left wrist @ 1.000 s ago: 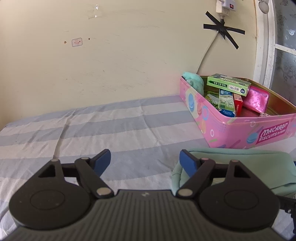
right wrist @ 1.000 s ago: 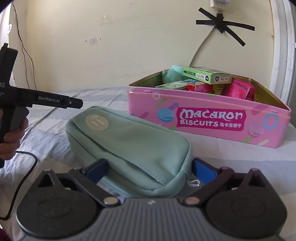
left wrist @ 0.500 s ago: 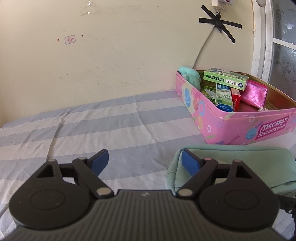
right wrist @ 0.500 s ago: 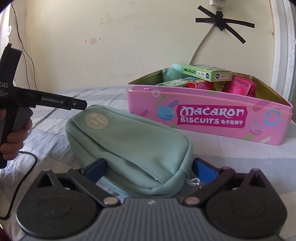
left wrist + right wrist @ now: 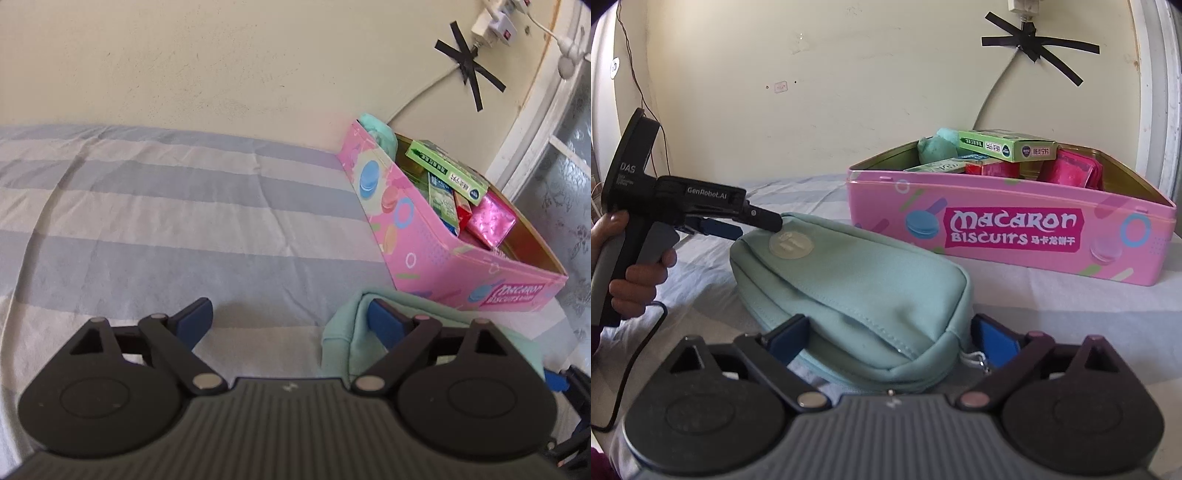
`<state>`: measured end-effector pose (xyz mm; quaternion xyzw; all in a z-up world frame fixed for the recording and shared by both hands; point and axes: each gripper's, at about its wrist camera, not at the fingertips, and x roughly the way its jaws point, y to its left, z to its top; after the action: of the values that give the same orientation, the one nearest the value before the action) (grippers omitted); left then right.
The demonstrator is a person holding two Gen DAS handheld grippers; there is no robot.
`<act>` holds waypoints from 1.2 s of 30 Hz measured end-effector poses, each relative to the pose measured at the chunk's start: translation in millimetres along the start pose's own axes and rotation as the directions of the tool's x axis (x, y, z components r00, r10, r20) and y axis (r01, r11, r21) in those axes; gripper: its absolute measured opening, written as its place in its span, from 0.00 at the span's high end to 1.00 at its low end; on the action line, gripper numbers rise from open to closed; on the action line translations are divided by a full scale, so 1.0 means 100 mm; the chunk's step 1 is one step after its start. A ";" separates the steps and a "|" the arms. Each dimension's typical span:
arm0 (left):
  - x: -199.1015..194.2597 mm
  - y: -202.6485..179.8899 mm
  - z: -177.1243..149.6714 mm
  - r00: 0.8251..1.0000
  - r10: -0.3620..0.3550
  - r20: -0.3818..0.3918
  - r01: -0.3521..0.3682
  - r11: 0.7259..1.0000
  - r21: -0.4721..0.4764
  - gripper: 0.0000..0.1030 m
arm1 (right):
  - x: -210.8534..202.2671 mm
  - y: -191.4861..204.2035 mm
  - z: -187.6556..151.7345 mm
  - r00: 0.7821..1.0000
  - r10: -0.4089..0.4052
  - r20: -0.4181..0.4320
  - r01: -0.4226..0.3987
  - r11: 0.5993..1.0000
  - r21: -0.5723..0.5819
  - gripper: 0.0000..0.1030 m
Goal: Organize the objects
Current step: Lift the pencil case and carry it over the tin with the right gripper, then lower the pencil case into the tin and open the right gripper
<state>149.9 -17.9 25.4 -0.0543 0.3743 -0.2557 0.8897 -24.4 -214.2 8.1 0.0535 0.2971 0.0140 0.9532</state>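
On the striped sheet, near side:
Right gripper [image 5: 890, 334]: jaws just narrowing around teal pouch [image 5: 849, 291], not yet pressing.
Left gripper [image 5: 286, 314]: wide, empty, now at pouch's far end.
Meaning: two-handed lift toward pink tin [image 5: 1012, 236] appears imminent.

- One mint-green fabric zip pouch [image 5: 849, 291] with a round patch, lying on the bed.
- One pink "Macaron Biscuits" tin [image 5: 1012, 236], open at the top.
- Inside the tin: two green cardboard boxes, one lying on top [image 5: 1006, 144] and one beneath [image 5: 443, 205]; one red box [image 5: 991, 168]; one shiny pink packet [image 5: 491, 221]; one mint-green soft bundle [image 5: 938, 144].
- Two black handheld grippers, left [image 5: 759, 225] and right [image 5: 890, 338].
- One striped blue-and-white bed sheet [image 5: 184, 229].
- One black tape cross [image 5: 1034, 50] on the wall.
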 end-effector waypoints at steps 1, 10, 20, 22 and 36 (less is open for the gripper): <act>0.00 -0.02 0.01 1.000 -0.015 -0.003 0.015 1.000 0.009 0.12 | -0.01 -0.01 -0.01 1.000 0.000 -0.003 0.000 1.000 0.000 0.06; -0.05 -0.60 -0.19 0.989 -0.124 -0.083 0.138 0.973 0.186 0.34 | -0.08 -0.10 -0.04 0.999 0.038 -0.016 -0.037 0.998 0.050 0.26; -0.33 -1.26 0.59 0.971 -0.191 0.141 0.148 0.952 0.269 0.33 | -0.60 -0.52 0.72 0.976 0.010 0.216 -0.004 1.000 -0.029 0.26; -0.11 -1.40 0.72 0.975 -0.180 0.131 0.141 0.955 0.259 0.33 | -0.51 -0.73 0.89 0.976 -0.019 0.218 0.026 0.999 -0.033 0.26; 0.51 -1.91 0.69 0.986 0.071 0.153 -0.121 0.929 0.350 0.31 | 0.12 -1.57 1.10 0.949 -0.242 0.201 0.222 0.968 0.118 0.26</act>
<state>148.7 -214.9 97.2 0.1096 0.2614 -0.2714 0.9198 47.0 -379.6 74.0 0.0638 0.1973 -0.1182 0.9711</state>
